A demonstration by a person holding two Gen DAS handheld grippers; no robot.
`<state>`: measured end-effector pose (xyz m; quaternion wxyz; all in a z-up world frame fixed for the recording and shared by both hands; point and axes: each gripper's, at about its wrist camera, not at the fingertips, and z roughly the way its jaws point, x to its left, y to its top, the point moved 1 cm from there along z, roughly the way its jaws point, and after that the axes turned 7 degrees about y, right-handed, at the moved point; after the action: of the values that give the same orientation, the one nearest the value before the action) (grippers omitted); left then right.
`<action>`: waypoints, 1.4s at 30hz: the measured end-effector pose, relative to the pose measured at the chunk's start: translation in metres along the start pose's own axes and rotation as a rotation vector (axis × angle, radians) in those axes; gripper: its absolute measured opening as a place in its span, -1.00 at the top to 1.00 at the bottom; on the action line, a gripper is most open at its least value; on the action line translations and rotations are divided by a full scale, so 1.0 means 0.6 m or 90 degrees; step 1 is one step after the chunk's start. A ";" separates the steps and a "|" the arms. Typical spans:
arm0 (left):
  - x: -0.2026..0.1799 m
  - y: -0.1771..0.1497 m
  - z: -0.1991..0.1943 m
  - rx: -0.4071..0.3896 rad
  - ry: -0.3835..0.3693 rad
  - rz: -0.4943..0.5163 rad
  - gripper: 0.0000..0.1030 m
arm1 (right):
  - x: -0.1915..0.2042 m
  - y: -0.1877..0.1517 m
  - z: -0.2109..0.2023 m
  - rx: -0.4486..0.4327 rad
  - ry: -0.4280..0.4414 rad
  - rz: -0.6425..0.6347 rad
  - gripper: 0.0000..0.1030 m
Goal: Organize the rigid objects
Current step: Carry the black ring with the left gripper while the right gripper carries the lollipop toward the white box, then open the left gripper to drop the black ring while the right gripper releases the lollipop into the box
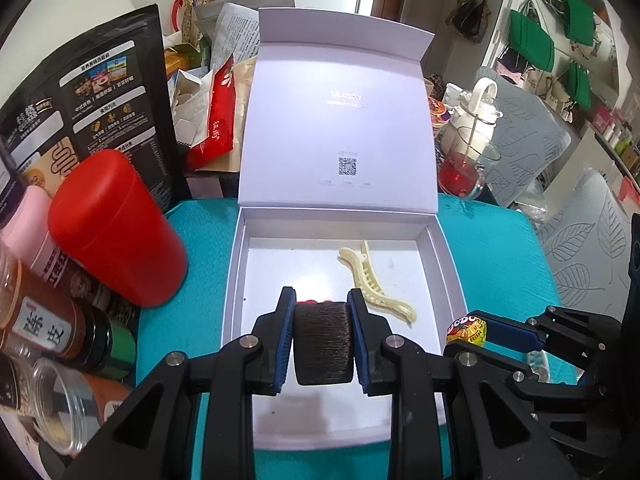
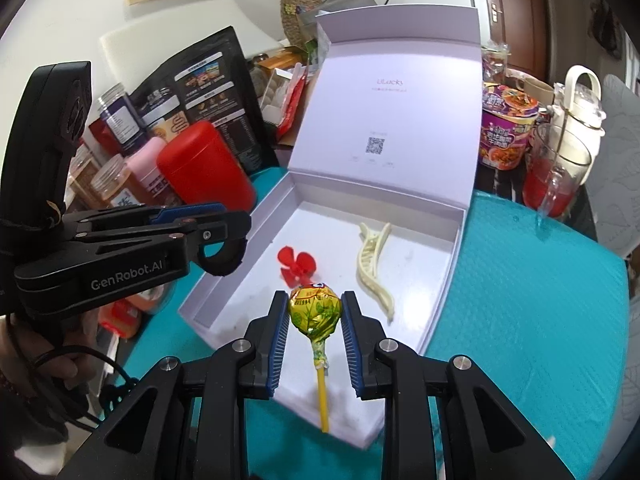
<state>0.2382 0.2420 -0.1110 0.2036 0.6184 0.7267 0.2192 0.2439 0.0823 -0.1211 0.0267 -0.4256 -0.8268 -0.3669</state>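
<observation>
An open white gift box (image 1: 236, 280) (image 2: 448, 264) lies on the teal mat, its lid standing up behind. A cream hair clip (image 1: 376, 284) (image 2: 374, 268) lies inside it. My left gripper (image 1: 322, 320) is shut on a dark grey block (image 1: 323, 344) over the box; a red piece (image 1: 314, 302) peeks past it. In the right wrist view the left gripper (image 2: 224, 220) hovers over the box's left wall, above a red flower-shaped piece (image 2: 296, 264). My right gripper (image 2: 315, 312) is shut on a yellow-wrapped lollipop (image 2: 314, 306) (image 1: 466, 330) over the box's near right corner.
A red canister (image 1: 116, 228) (image 2: 204, 164), pink bottle (image 1: 28, 220) and spice jars (image 1: 52, 320) crowd the left. A black pouch (image 1: 84, 92) stands behind. A glass of red drink (image 2: 556, 180), white kettle (image 2: 580, 112) and noodle cup (image 2: 506, 128) stand at back right.
</observation>
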 end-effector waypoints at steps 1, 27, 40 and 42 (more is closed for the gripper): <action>0.002 0.003 0.005 -0.001 0.001 0.000 0.50 | -0.004 0.004 0.007 -0.002 -0.002 0.001 0.50; -0.001 0.066 0.157 0.036 0.010 0.031 0.50 | -0.096 0.065 0.131 0.011 -0.048 0.025 0.49; -0.002 0.059 0.157 0.071 0.026 0.011 0.49 | -0.098 0.061 0.116 0.016 -0.056 0.036 0.25; -0.004 0.058 0.148 0.065 0.033 0.010 0.49 | -0.096 0.061 0.107 0.012 -0.060 0.034 0.25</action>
<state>0.3170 0.2505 -0.1639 0.1513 0.6276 0.7371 0.1997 0.3241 0.0967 -0.1670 0.0015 -0.4641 -0.8189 -0.3376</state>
